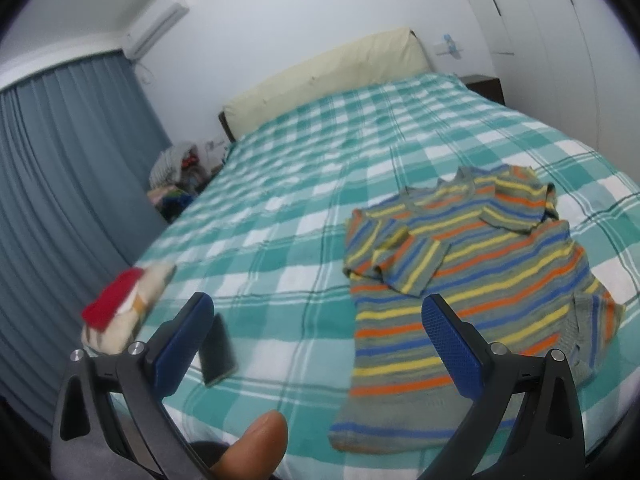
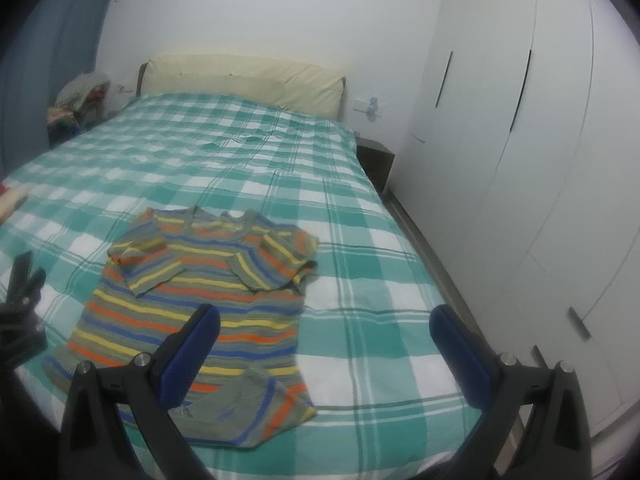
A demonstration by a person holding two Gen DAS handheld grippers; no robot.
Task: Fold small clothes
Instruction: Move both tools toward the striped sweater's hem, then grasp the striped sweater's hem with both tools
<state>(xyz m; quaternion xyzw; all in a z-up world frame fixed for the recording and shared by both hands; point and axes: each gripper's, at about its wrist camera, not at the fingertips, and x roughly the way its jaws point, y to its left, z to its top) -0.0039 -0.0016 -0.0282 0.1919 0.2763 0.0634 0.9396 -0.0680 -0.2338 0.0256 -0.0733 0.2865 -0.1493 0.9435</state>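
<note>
A bedroom with white walls, a blue-grey curtain (image 1: 60, 184) at the left of the frame and a white wardrobe (image 2: 520, 160) at the right holds a bed (image 1: 304, 184) covered in a teal-and-white checked sheet, a cream headboard (image 2: 240, 76) at its far end. A small striped sweater (image 2: 208, 284), grey with orange, yellow and blue bands, lies flat on the sheet at lower centre of the right wrist view, both sleeves folded in across the chest and one bottom corner turned up. The left claw (image 1: 316, 340) hovers above the bed with its blue-padded fingers spread wide and gripping nothing; the sweater sits to the right of the gap. The right claw (image 2: 324, 344) is likewise wide apart and empty above the sweater's hem. A dark phone (image 1: 218, 350) lies on the sheet just beside the left claw's left finger, and a red-and-cream folded garment (image 1: 120, 308) rests near the bed's left edge. A thumb (image 1: 252, 448) shows at the bottom of the left wrist view.
</note>
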